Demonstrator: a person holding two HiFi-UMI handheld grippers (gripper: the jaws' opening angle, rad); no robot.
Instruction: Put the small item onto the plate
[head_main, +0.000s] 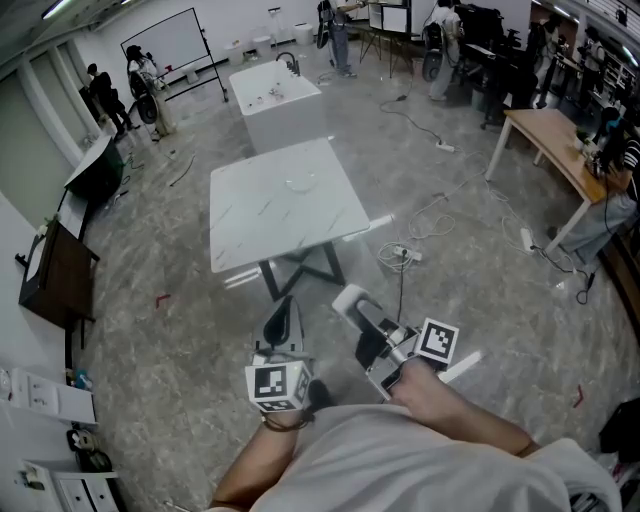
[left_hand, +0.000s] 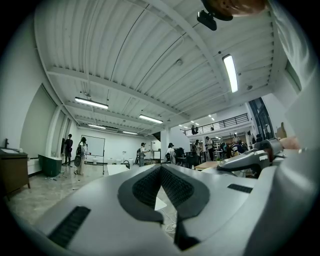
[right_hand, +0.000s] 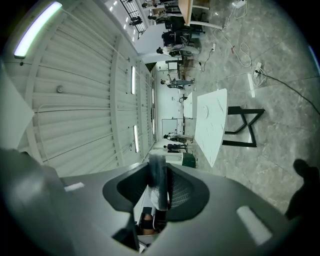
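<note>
My left gripper (left_hand: 160, 172): the two jaws are closed tip to tip, with nothing between them. It points at the room and the ceiling.
My right gripper (right_hand: 162, 186): the jaws are squeezed on the small item (right_hand: 158, 181), a thin grey and white stick. It stands up between the pads.
Where the item is: in my right gripper, in the air over the floor, well apart from the table.
Table (head_main: 285, 205): white top with grey streaks and dark legs. Its near edge faces me, and one corner points to my right.
Round mark (head_main: 297, 183): a faint ring on the table top. I cannot tell if it is the plate.
Room to move: bare grey floor (head_main: 180, 330) lies between me and the table. There is open floor on the left side of the table too.
Things in the way: a power strip and cables (head_main: 405, 253) lie on the floor just right of the table.
Behind the table: a white block with a tap (head_main: 278, 105), near the far edge.
Far right: a wooden desk (head_main: 555, 145), well apart.
Left wall: a dark cabinet (head_main: 55, 275).
Print: black and white square marks on my left cube (head_main: 278, 385) and my right cube (head_main: 437, 341). The papers (head_main: 40, 395) at the lower left are too small to read.
</note>
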